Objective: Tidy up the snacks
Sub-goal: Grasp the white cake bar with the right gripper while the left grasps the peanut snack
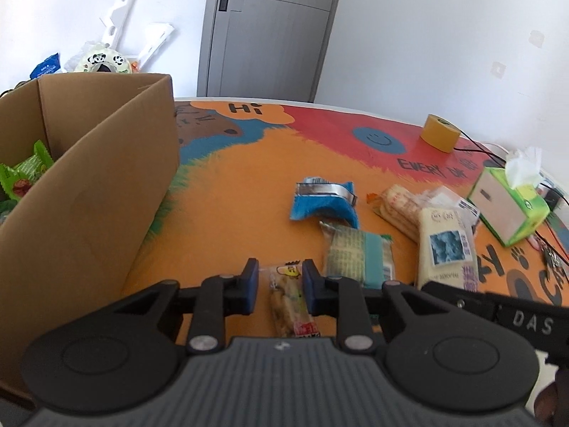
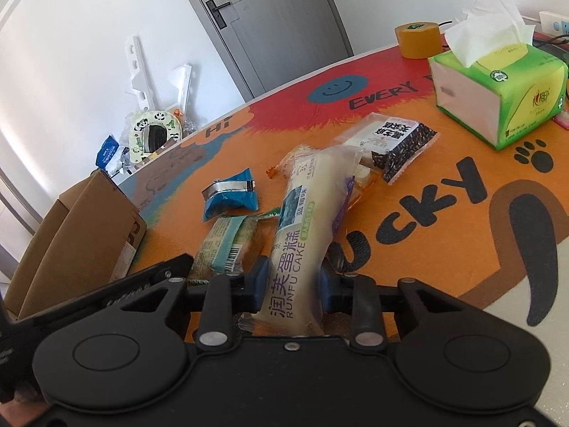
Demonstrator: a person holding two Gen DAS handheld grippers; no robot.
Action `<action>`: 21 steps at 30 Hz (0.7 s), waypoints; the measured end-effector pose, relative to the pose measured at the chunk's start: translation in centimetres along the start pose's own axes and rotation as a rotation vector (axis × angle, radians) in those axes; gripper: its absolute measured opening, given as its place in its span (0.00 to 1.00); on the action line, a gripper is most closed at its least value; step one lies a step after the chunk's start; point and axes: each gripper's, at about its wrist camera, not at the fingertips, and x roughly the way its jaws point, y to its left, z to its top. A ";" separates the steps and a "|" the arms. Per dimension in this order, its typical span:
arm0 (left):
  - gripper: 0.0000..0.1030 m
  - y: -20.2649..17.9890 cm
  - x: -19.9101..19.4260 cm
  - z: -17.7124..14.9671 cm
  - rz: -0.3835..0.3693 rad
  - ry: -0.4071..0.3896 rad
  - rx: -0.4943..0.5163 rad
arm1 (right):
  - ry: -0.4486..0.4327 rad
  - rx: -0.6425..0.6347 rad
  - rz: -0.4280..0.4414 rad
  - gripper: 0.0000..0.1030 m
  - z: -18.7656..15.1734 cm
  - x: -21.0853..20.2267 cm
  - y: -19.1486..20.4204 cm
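Orange table (image 1: pixel 231 213) printed with red and blue patches, black lettering and paw prints; plain brown box (image 1: pixel 106 163); blue snack packet (image 1: pixel 322 203); green-and-white tissue pack (image 2: pixel 498 85); yellow tape roll (image 1: pixel 439 131)

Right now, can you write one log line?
left tool: shut on snack bar | right tool: shut on cake pack | box: open

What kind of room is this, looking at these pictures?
Probably a room in a home, used as a work corner: a grey door in a white wall, a table under a cartoon mat, a tissue pack and loose snacks.
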 end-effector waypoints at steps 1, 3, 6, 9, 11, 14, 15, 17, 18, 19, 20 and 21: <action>0.24 0.0 -0.2 -0.1 -0.004 0.001 0.001 | -0.001 -0.001 -0.001 0.29 -0.1 -0.1 0.1; 0.24 0.0 -0.4 -0.3 -0.010 0.006 -0.002 | -0.002 -0.001 -0.003 0.29 -0.2 -0.4 -0.1; 0.24 0.1 -0.8 -0.4 -0.014 0.007 -0.008 | -0.003 0.005 -0.007 0.29 -0.5 -0.9 -0.4; 0.24 0.2 -1.2 -0.5 -0.015 0.002 -0.007 | -0.003 0.008 -0.015 0.29 -0.7 -1.4 -0.7; 0.24 0.2 -1.4 -0.5 -0.009 0.003 -0.003 | -0.009 0.008 -0.025 0.29 -0.8 -1.6 -0.8; 0.25 0.3 -1.1 -0.6 0.020 0.029 -0.010 | -0.011 -0.003 -0.038 0.33 -0.7 -1.5 -0.4; 0.26 0.3 -1.2 -0.6 0.026 0.031 -0.015 | -0.011 -0.011 -0.042 0.33 -0.7 -1.4 -0.3; 0.28 0.4 -1.4 -0.6 0.016 0.028 -0.015 | -0.018 -0.018 -0.052 0.41 -0.6 -1.2 -0.2; 0.31 0.4 -1.6 -0.6 0.013 0.030 -0.015 | -0.023 -0.019 -0.055 0.46 -0.6 -1.1 -0.1; 0.33 0.4 -1.7 -0.5 0.015 0.034 -0.017 | -0.028 -0.025 -0.061 0.48 -0.5 -1.0 0.0; 0.37 0.4 -2.0 -0.5 0.018 0.033 -0.019 | -0.031 -0.032 -0.065 0.48 -0.4 -0.9 0.1; 0.41 0.3 -2.2 -0.6 0.017 0.028 -0.016 | -0.031 -0.036 -0.069 0.48 -0.3 -0.7 0.1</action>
